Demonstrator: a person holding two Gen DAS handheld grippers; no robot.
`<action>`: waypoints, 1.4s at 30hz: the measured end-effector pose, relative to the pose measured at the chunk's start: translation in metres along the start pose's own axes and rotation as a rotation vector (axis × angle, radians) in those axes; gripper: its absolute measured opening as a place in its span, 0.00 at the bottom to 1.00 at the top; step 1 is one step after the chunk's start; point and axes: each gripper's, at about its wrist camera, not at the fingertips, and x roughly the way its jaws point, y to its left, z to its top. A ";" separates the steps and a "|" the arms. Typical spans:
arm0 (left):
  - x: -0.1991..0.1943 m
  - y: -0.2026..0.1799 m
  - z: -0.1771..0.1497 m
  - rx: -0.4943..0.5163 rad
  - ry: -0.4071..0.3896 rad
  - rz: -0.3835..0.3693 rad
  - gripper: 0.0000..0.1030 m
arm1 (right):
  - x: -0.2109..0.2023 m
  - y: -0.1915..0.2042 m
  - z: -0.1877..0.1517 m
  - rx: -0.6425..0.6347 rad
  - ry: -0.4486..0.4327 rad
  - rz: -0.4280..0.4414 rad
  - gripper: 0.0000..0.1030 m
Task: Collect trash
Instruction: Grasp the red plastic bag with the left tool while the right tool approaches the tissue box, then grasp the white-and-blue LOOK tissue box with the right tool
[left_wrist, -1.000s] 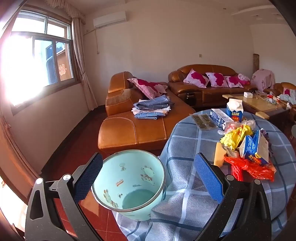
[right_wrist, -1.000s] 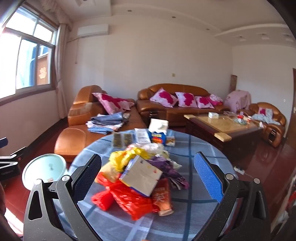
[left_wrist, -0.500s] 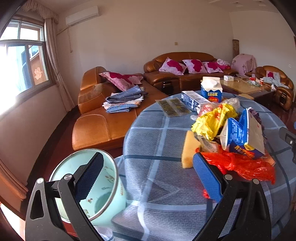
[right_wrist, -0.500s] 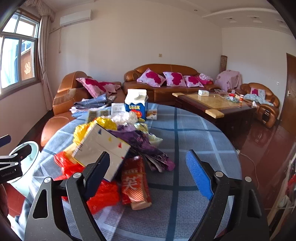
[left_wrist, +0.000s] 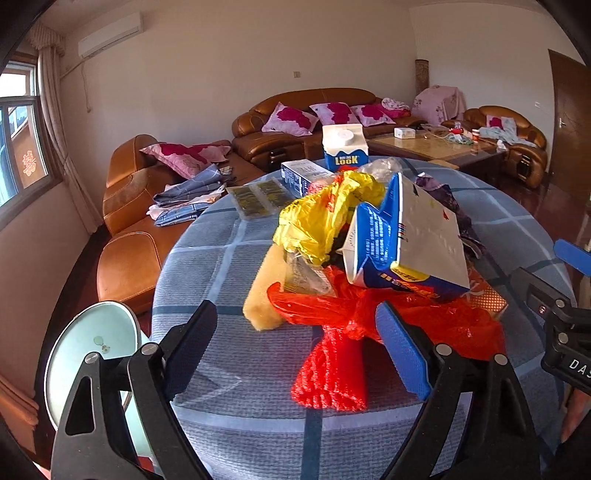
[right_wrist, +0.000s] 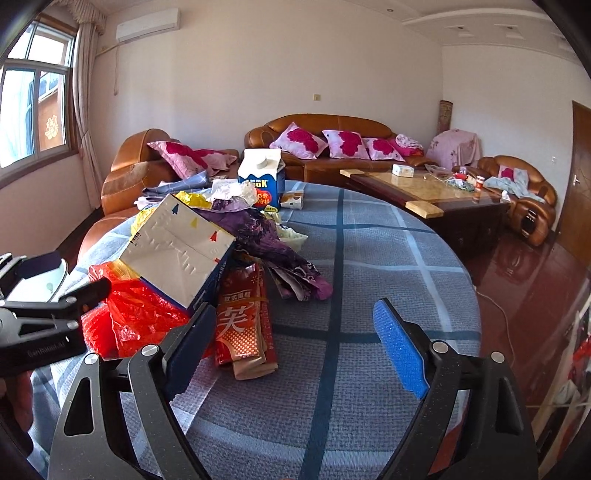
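A pile of trash lies on a round table with a blue checked cloth (left_wrist: 229, 354): a red plastic bag (left_wrist: 332, 306), red net (left_wrist: 332, 373), yellow bag (left_wrist: 325, 218), blue-and-white carton (left_wrist: 402, 243), purple wrapper (right_wrist: 266, 236) and red snack packet (right_wrist: 240, 317). A milk carton (left_wrist: 343, 151) stands at the far side. A mint green bin (left_wrist: 88, 350) stands on the floor at the table's left. My left gripper (left_wrist: 295, 347) is open and empty just before the red net. My right gripper (right_wrist: 295, 347) is open and empty right of the snack packet.
Brown leather sofas (right_wrist: 325, 147) with pink cushions line the far wall and left side, with folded clothes (left_wrist: 188, 195) on one. A wooden coffee table (right_wrist: 424, 192) stands right of the round table. A cable (right_wrist: 506, 325) runs across the red floor.
Both grippers have moved in over the table toward the pile. The left view swung right, so the bin went from centre to far left. Both stay open.
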 end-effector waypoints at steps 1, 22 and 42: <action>0.002 -0.003 -0.001 0.011 0.006 -0.014 0.73 | 0.001 -0.002 -0.001 0.007 0.003 0.004 0.85; -0.059 0.026 0.012 -0.001 -0.129 -0.044 0.02 | -0.004 0.019 0.033 0.065 -0.057 0.113 0.89; -0.060 0.067 -0.005 -0.090 -0.118 0.089 0.02 | 0.037 0.073 0.043 0.103 0.097 0.219 0.95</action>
